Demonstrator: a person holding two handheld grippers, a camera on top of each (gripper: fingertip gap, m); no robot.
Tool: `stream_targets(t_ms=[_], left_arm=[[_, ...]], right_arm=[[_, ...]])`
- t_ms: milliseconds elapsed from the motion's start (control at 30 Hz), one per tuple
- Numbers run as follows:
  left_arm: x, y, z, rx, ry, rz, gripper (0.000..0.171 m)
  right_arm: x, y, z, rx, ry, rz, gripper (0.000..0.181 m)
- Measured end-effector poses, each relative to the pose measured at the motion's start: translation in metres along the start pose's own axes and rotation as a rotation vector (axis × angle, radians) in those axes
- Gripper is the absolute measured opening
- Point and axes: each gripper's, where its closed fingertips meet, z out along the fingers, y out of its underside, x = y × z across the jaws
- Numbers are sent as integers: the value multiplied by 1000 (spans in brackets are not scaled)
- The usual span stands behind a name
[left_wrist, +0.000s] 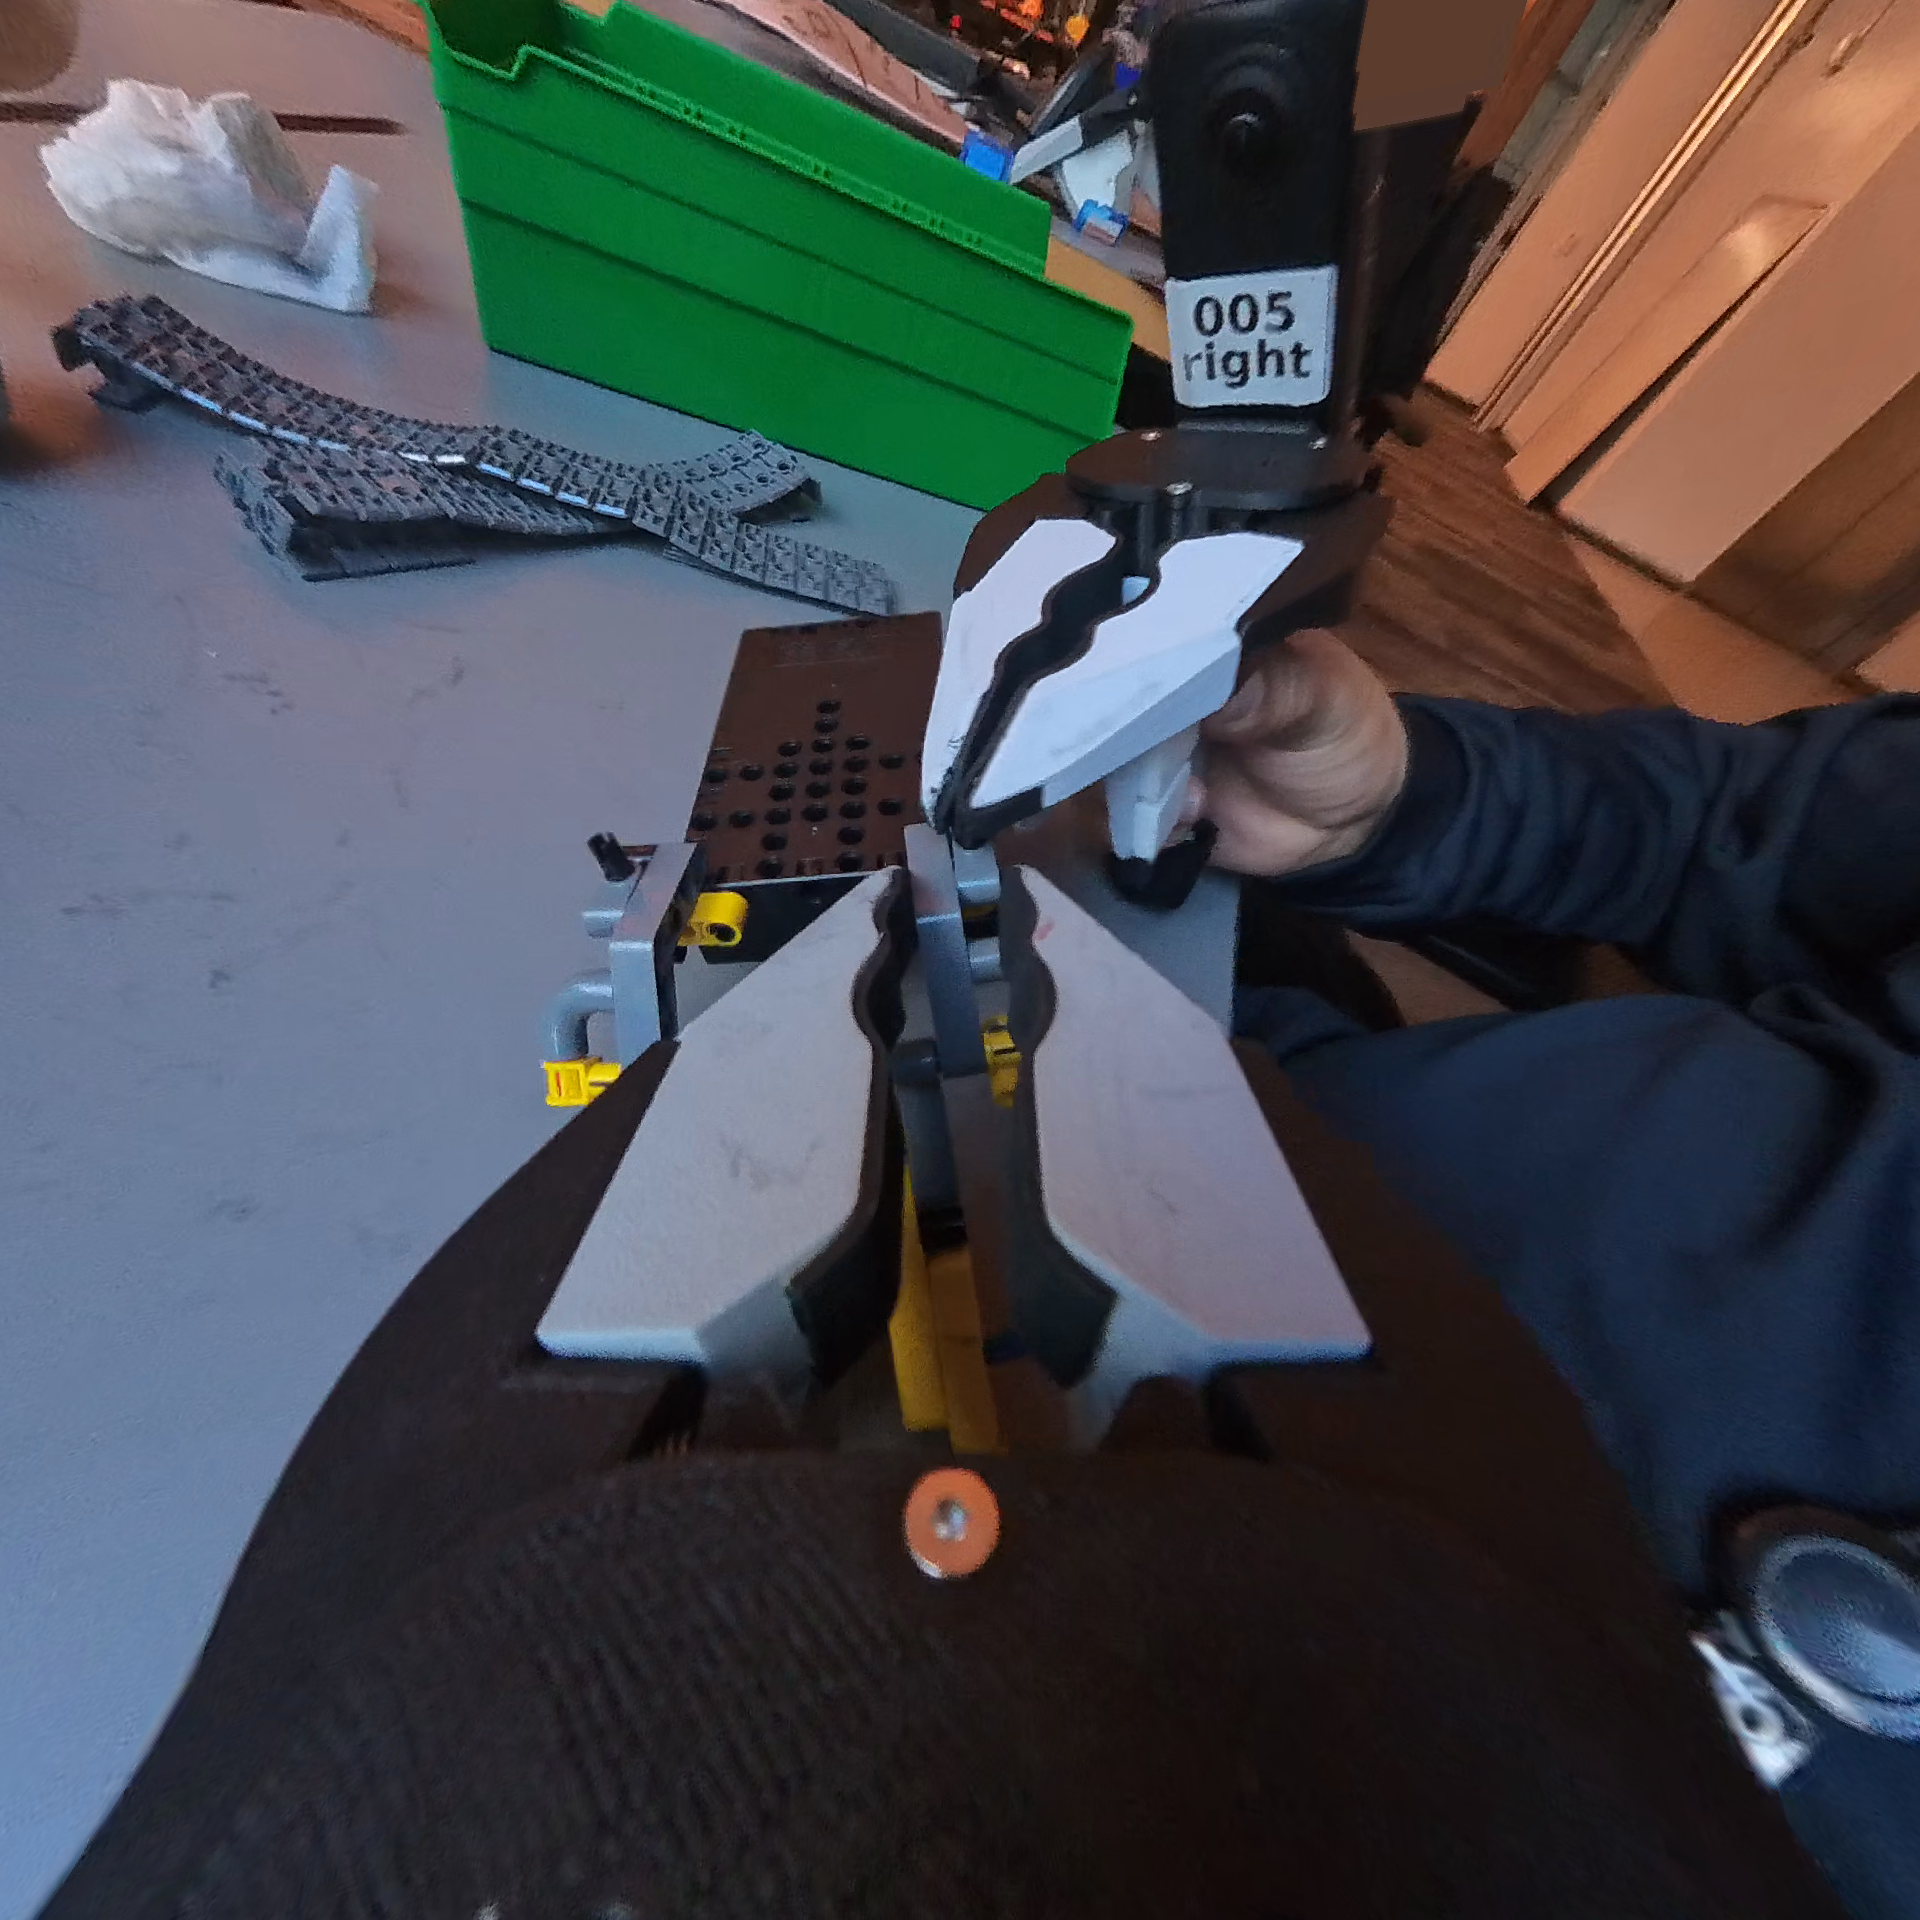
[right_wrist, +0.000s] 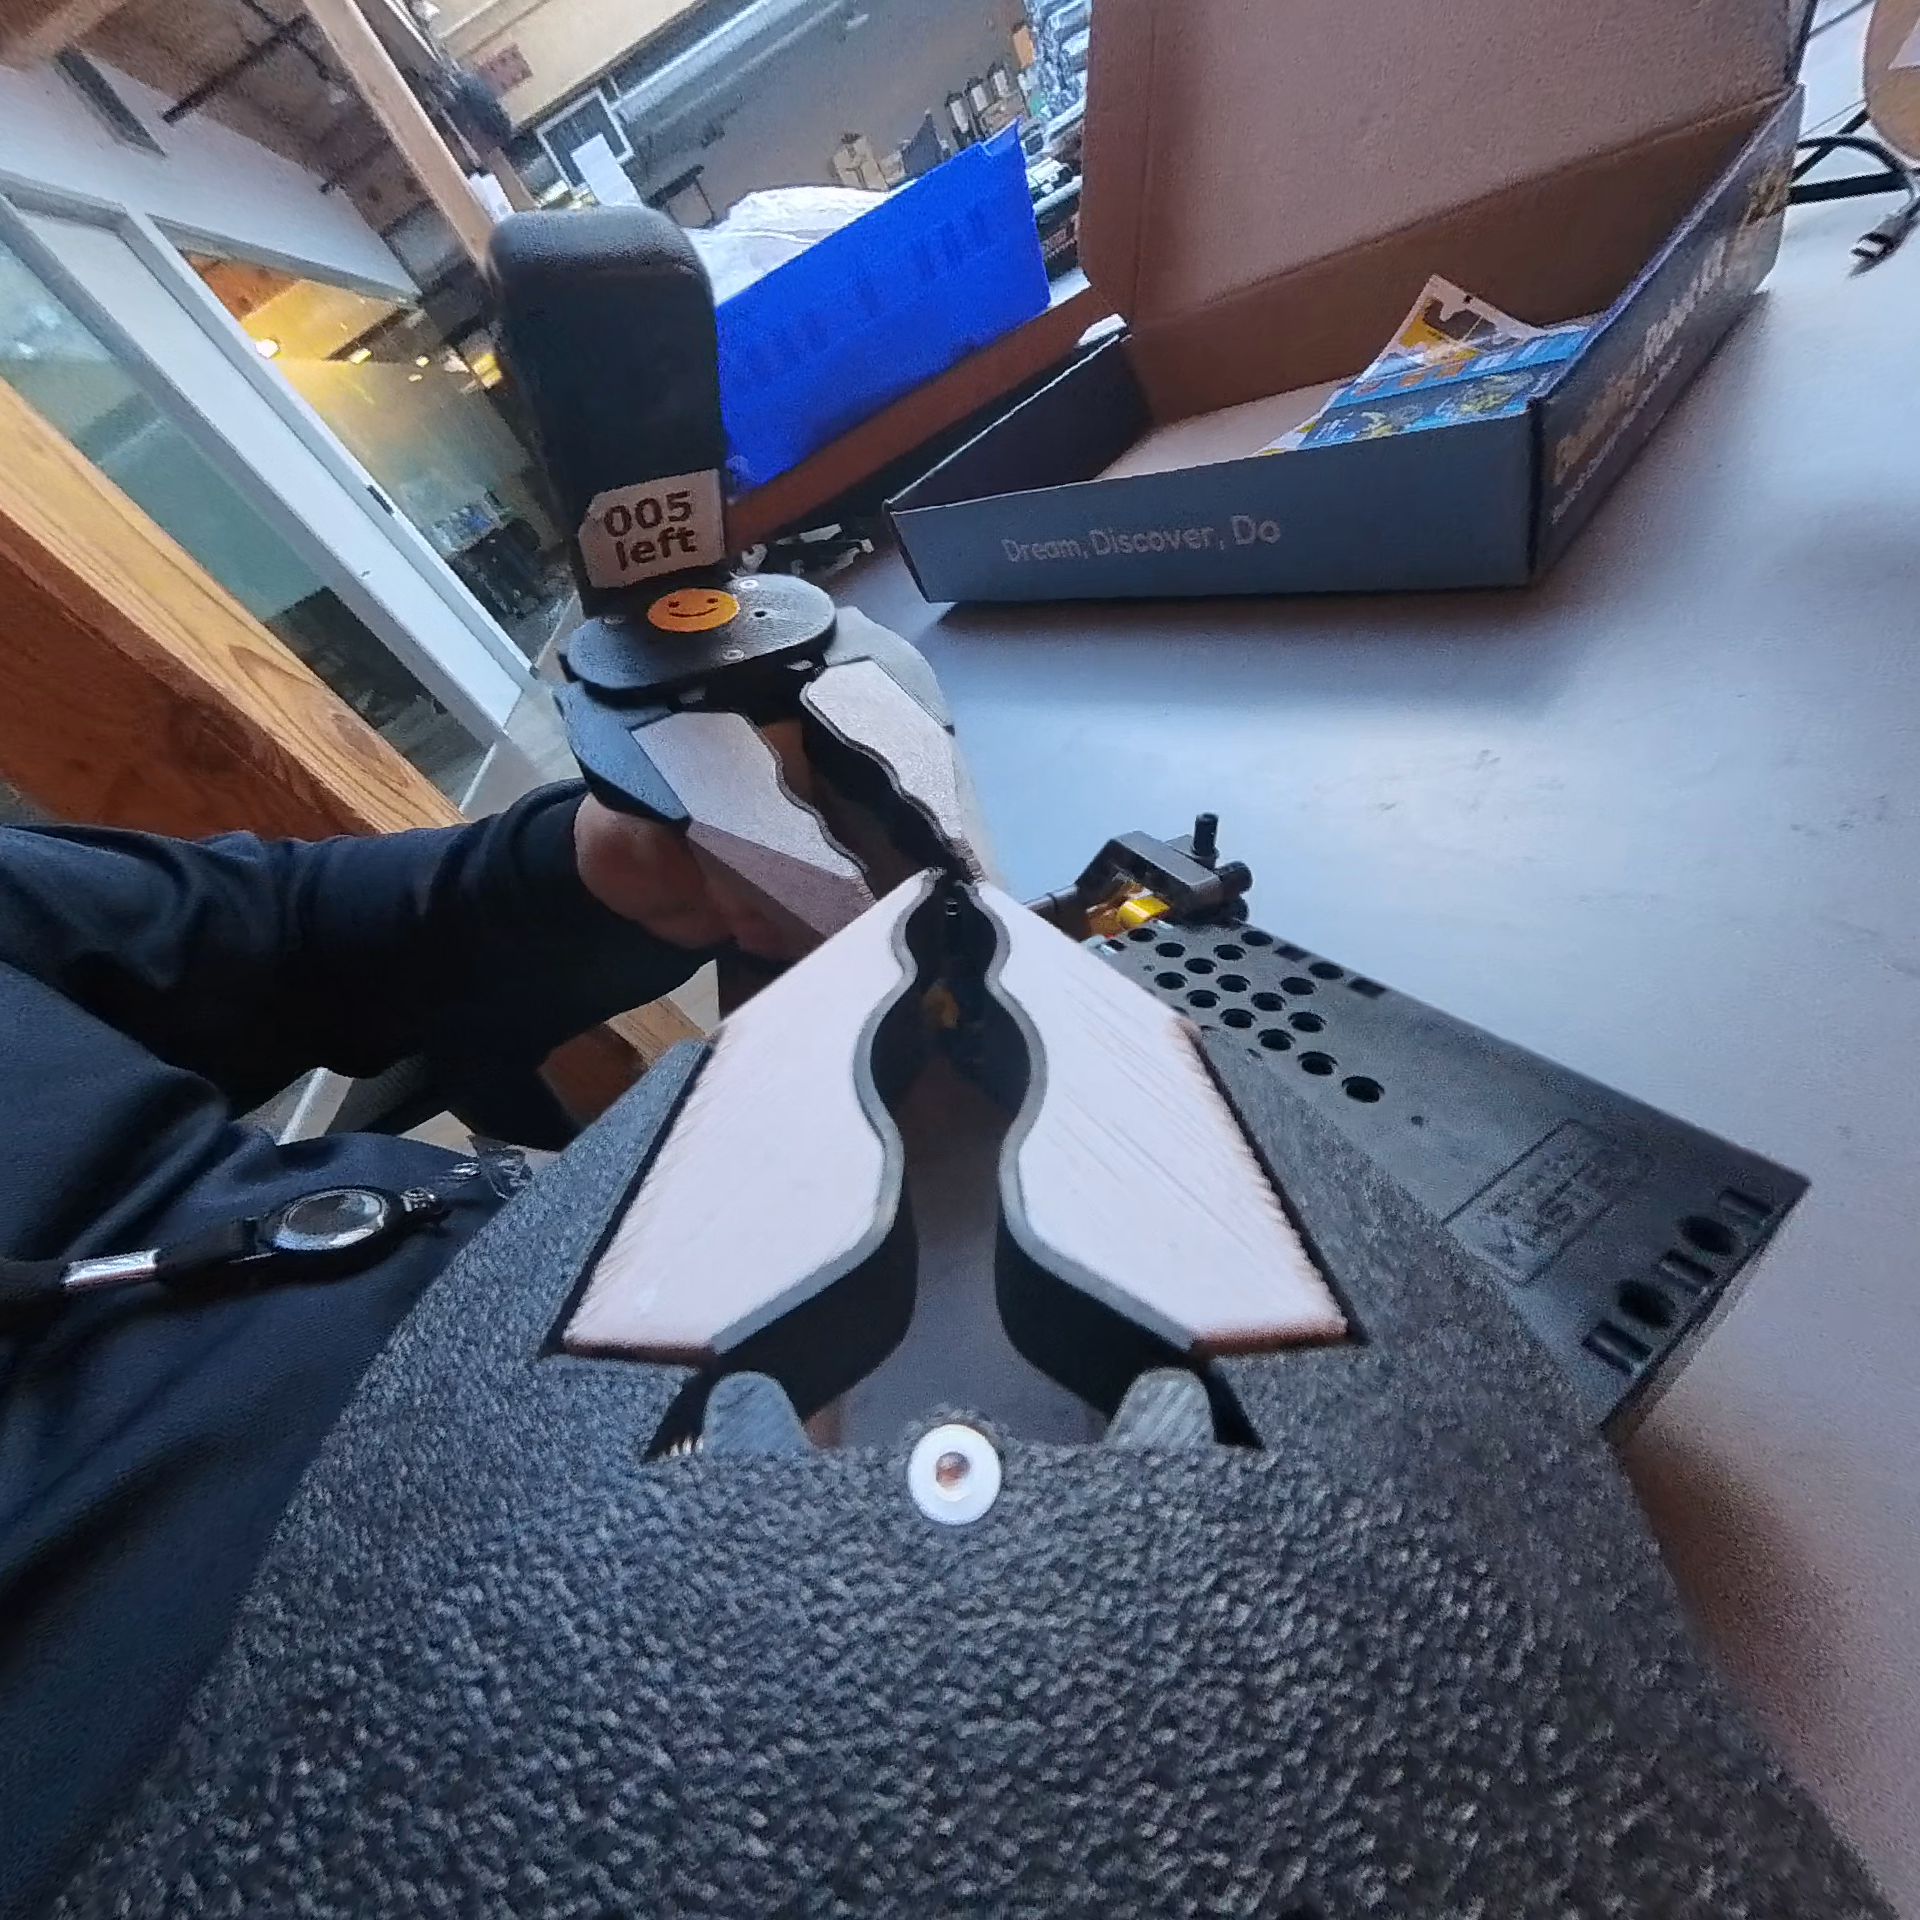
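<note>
A black box with round holes lies on the grey table, with a grey brick frame and yellow pins built on its near end. My left gripper is shut on an upright grey beam of that frame. My right gripper comes down from the upper right, its tips shut on a small dark pin at the top of the same beam. In the right wrist view the right gripper meets the left gripper tip to tip beside the box.
A green bin stands behind the box. Black track links and crumpled white plastic lie to the left. An open cardboard box with leaflets sits further along the table and a blue bin beyond it. The person's dark sleeves are close. The grippers are tip to tip, or close to it.
</note>
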Motion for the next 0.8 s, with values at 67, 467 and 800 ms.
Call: stream_targets(t_ms=[67,467,800], left_arm=[[4,0,-1,17,86,-139,15],[5,1,3,4,125,-186,15],[20,50,3,-309,29,551,15]], right_arm=[[-2,2,0,-15,-24,8,0],[11,29,-25,-327,225,-651,29],[-1,66,-17,-427,98,-708,27]])
